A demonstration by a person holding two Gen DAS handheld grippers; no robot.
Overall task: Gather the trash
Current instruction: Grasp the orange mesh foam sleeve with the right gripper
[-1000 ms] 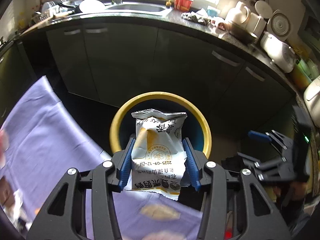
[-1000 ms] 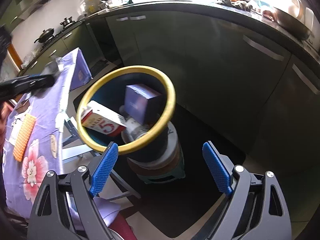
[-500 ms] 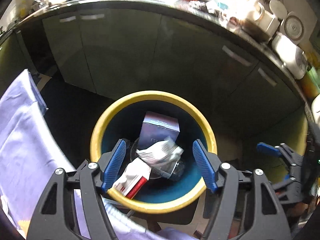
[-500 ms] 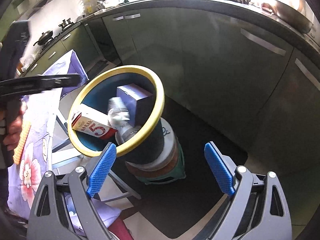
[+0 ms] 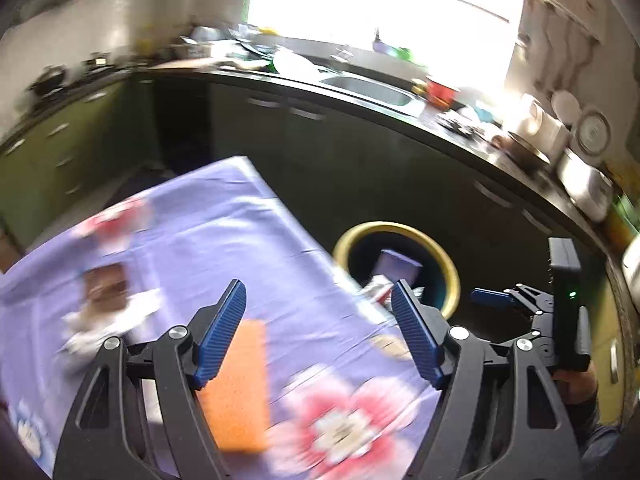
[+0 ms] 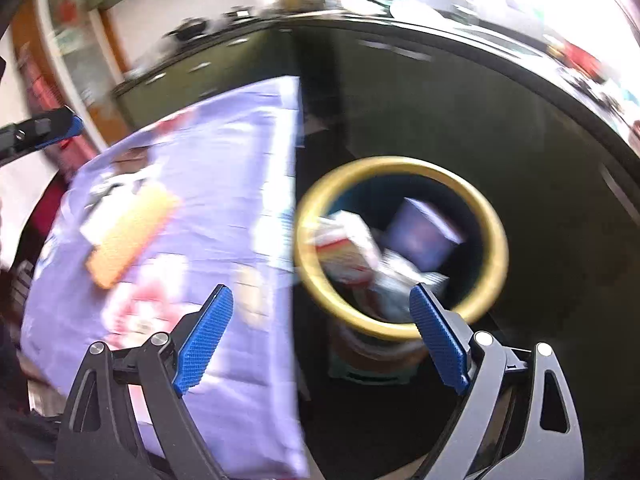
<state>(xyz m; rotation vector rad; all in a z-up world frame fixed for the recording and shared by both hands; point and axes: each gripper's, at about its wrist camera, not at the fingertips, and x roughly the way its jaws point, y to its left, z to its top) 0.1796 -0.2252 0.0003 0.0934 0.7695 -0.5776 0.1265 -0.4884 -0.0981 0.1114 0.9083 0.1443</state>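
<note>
The yellow-rimmed blue bin (image 5: 400, 227) stands off the table's right edge. In the right wrist view the bin (image 6: 400, 161) holds a purple box (image 6: 424, 232), a red-and-white carton (image 6: 344, 248) and a crumpled silver packet (image 6: 396, 276). My left gripper (image 5: 317, 284) hovers over the purple flowered tablecloth (image 5: 224, 232), its jaws opening with nothing between them. An orange sponge (image 5: 236, 384) lies under its left finger, and a blurred brown-and-white item (image 5: 106, 288) lies further left. My right gripper (image 6: 320, 288) is open and empty over the table edge beside the bin.
Dark cabinets and a cluttered counter with a sink (image 5: 368, 88) curve behind the bin. Appliances (image 5: 584, 184) stand at the counter's right end. The bin rests on a green stool (image 6: 368, 372). A finger of the other gripper (image 5: 492, 298) shows right of the bin.
The left gripper opened and dropped the snack packet into the bin, then swung left over the table. The right gripper also swung left, from the bin towards the table edge.
</note>
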